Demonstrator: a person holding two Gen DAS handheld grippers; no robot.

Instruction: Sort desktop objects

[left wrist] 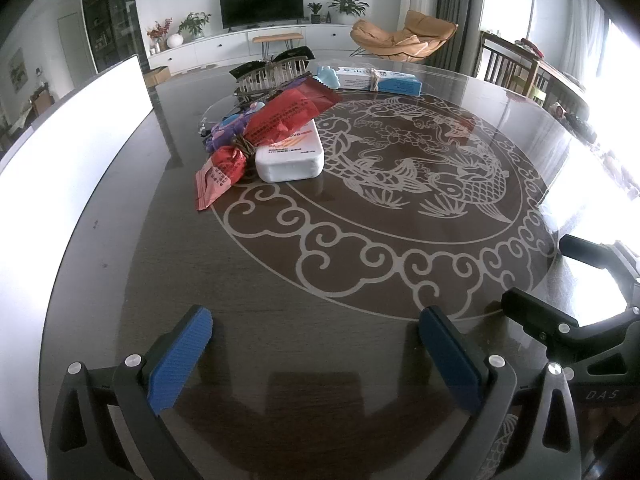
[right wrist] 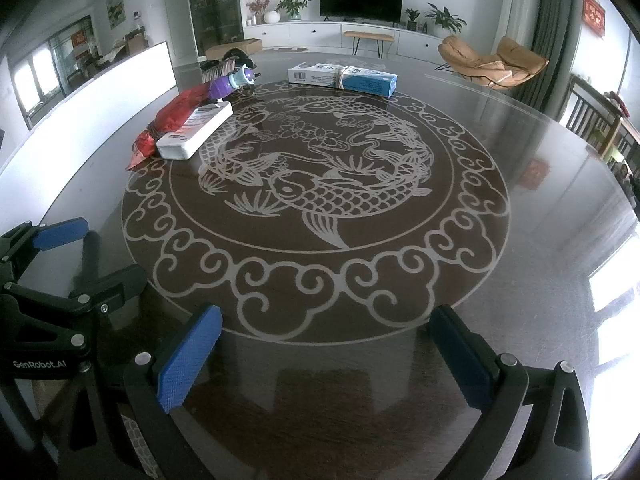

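Observation:
A pile of objects lies at the far left of the round dark table (left wrist: 280,280): a red snack packet (left wrist: 280,114) tied with twine rests on a white flat bottle (left wrist: 290,156), with a purple item (left wrist: 226,130) and black hair claws (left wrist: 272,70) behind. A blue-and-white box (left wrist: 378,80) lies further back. The right wrist view shows the packet (right wrist: 172,114), bottle (right wrist: 196,132), purple item (right wrist: 226,86) and box (right wrist: 344,76). My left gripper (left wrist: 316,320) is open and empty near the table's front. My right gripper (right wrist: 326,320) is open and empty beside it.
A white board (left wrist: 72,140) stands along the table's left edge. The table carries a pale fish-and-cloud pattern (right wrist: 312,184). Wooden chairs (left wrist: 516,68) stand at the far right. Behind the table are a TV, a cabinet and an orange lounge chair (left wrist: 404,38).

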